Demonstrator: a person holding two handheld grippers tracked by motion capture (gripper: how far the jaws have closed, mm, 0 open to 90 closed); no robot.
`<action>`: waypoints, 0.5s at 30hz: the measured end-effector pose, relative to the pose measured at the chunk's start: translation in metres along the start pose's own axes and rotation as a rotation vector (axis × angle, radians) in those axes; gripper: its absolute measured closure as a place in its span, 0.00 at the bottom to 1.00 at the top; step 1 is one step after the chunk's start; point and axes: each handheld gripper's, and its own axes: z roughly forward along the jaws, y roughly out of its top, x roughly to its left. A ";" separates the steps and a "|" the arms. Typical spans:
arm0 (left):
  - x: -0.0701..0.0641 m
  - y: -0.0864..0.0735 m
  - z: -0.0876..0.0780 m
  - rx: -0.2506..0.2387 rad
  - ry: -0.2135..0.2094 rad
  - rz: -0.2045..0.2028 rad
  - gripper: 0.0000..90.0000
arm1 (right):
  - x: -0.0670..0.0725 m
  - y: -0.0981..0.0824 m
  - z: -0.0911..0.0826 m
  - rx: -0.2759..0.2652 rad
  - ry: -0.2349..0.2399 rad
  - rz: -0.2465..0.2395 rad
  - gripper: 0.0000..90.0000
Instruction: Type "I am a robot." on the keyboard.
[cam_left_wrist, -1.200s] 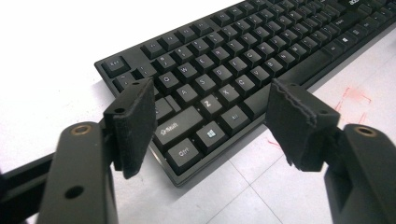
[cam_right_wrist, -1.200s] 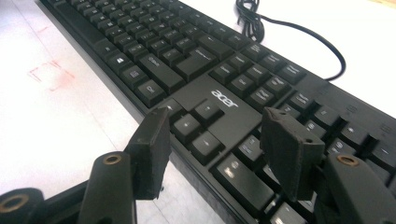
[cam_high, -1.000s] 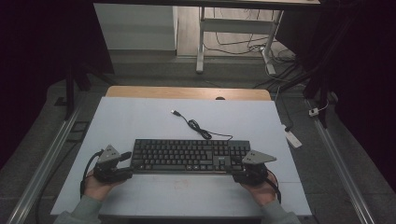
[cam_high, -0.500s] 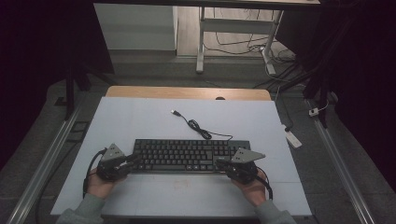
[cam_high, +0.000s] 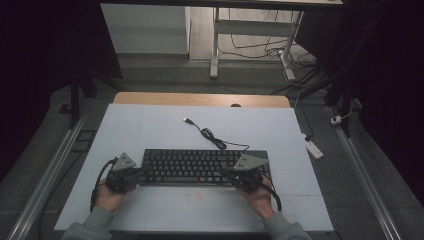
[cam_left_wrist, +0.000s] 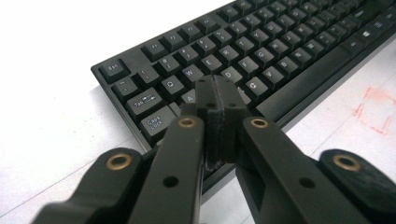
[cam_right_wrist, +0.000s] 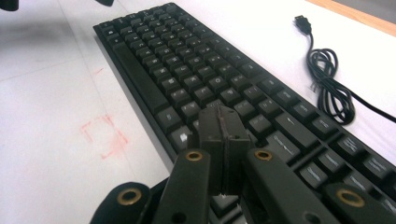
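The left gripper (cam_high: 139, 173) hangs over the left end of the black keyboard (cam_high: 192, 166), its jaws having just closed, pads pressed together with nothing between them; whether the tips touch the keys is hard to tell. The keyboard lies across the near middle of the white table (cam_high: 150, 125). Its coiled cable (cam_high: 212, 137) trails away behind. A faint red square mark (cam_high: 194, 197) sits before it. The right gripper (cam_high: 226, 175), likewise just closed on nothing, hovers over the right-hand keys.
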 end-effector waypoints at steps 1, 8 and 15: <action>0.000 0.000 0.002 0.005 0.003 0.002 0.99 | 0.000 0.002 0.003 0.003 0.004 -0.001 1.00; 0.001 -0.002 0.009 0.037 0.016 0.013 0.99 | 0.001 0.015 0.025 0.022 0.019 0.003 1.00; 0.003 -0.004 0.014 0.054 0.026 0.014 0.99 | 0.002 0.025 0.045 0.050 0.023 0.008 1.00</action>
